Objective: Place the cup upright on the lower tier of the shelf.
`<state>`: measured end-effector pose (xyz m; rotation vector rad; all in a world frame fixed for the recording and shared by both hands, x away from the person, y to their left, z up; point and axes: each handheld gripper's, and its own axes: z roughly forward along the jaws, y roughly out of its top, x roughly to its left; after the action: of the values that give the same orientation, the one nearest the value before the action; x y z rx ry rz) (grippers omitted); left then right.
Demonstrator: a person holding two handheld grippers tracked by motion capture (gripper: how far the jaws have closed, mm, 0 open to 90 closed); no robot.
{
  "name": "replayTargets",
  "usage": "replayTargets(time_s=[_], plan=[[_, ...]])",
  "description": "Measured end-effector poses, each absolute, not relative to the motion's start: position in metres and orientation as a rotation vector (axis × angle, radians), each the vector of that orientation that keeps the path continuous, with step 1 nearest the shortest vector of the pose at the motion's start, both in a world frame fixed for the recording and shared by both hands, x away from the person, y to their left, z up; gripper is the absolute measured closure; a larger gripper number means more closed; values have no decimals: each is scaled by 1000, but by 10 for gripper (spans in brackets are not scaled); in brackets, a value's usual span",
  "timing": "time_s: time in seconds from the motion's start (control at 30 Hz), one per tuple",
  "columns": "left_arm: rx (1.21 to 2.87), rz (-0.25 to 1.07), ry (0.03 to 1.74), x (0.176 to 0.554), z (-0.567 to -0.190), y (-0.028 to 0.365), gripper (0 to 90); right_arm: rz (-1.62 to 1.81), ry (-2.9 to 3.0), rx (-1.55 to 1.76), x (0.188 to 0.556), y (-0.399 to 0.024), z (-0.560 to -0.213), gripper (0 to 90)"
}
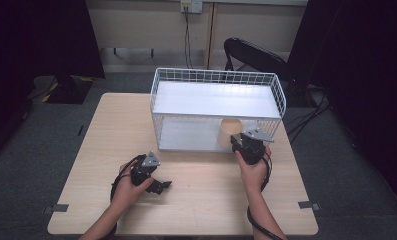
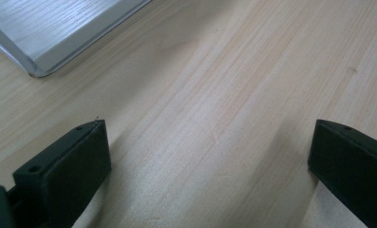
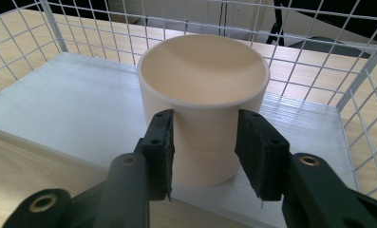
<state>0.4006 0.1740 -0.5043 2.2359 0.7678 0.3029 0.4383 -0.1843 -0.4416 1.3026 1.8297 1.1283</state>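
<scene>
- While the right gripper [image 3: 202, 142] reaches into the lower tier of the white wire shelf rack [image 1: 218, 107], its two black jaws press on either side of a cream paper cup [image 3: 202, 95], clamped on the cup's lower wall.
- That cup stands upright on the rack's bottom board, near the right front corner, with its open mouth up; in the high view it shows as a tan cylinder [image 1: 229, 132] just behind the right gripper [image 1: 246, 142].
- Wire mesh closes the rack behind the cup and at its right side, and the upper shelf board lies straight over it, so only the front is open.
- From above, the upper board and the gripper cover part of the cup; its base cannot be made out there.
- Well apart from it, the left gripper [image 1: 153, 182] rests low over the wooden table [image 1: 196, 200], jaws wide apart with only bare wood between them.
- In the left gripper view a rounded corner of the rack's bottom board [image 2: 58, 28] lies at the top left, cut off by the frame's edge.
- Beyond the table, a dark chair [image 1: 256, 57] stands behind the rack, partly hidden by it, and cables run across the grey floor.
- Counted: one cup, one rack with two boards, two grippers, one table, one chair.
</scene>
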Motion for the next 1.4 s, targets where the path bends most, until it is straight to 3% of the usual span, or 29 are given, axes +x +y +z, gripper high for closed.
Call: replayTargets(time_s=[0.37, 1.03, 1.4], plan=[[2236, 302, 767, 401, -504, 174, 0, 1118, 1828, 1288, 441, -186, -440, 600], [2239, 304, 766, 401, -504, 174, 0, 1126, 1884, 1320, 438, -189, -433, 277], [2238, 302, 763, 402, -504, 173, 0, 1134, 1985, 1288, 431, -188, -431, 213]])
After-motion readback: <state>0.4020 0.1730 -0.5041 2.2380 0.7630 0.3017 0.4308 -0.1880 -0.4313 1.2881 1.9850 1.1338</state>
